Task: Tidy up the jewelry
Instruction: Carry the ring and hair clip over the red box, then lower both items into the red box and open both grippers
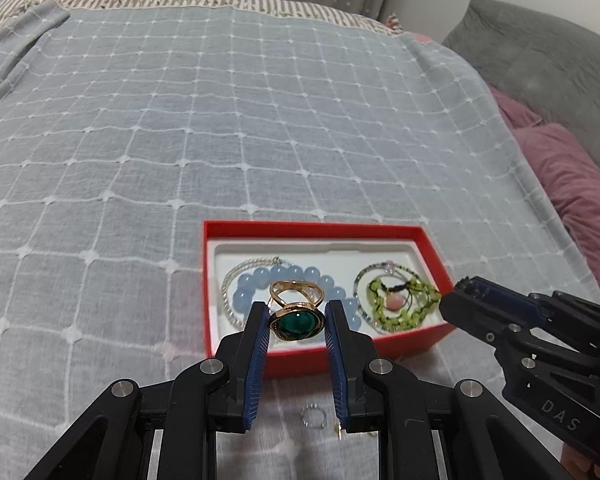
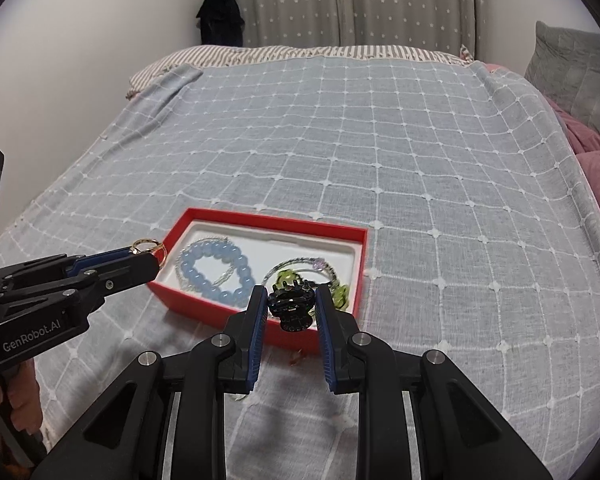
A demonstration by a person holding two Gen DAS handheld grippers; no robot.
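My left claw [image 1: 297, 322] tilts down over the bed [image 1: 220, 128], clamped on a gold ring with a green stone [image 1: 296, 318], which hangs over the near edge of the red box [image 1: 228, 354]. My right claw [image 2: 289, 307] slants down likewise, clamped on a small black ornament [image 2: 290, 308] over the box's near wall. In the left wrist view the right claw's body comes in from 4 o'clock, lettered "DAS". In the right wrist view the left one enters from 9 o'clock, marked "GenRobot.AI". Inside the box lie a blue bead bracelet [image 2: 212, 276] and a green bead bracelet [image 1: 400, 304]. A small silver ring [image 1: 313, 416] rests on the bed at 6 o'clock.
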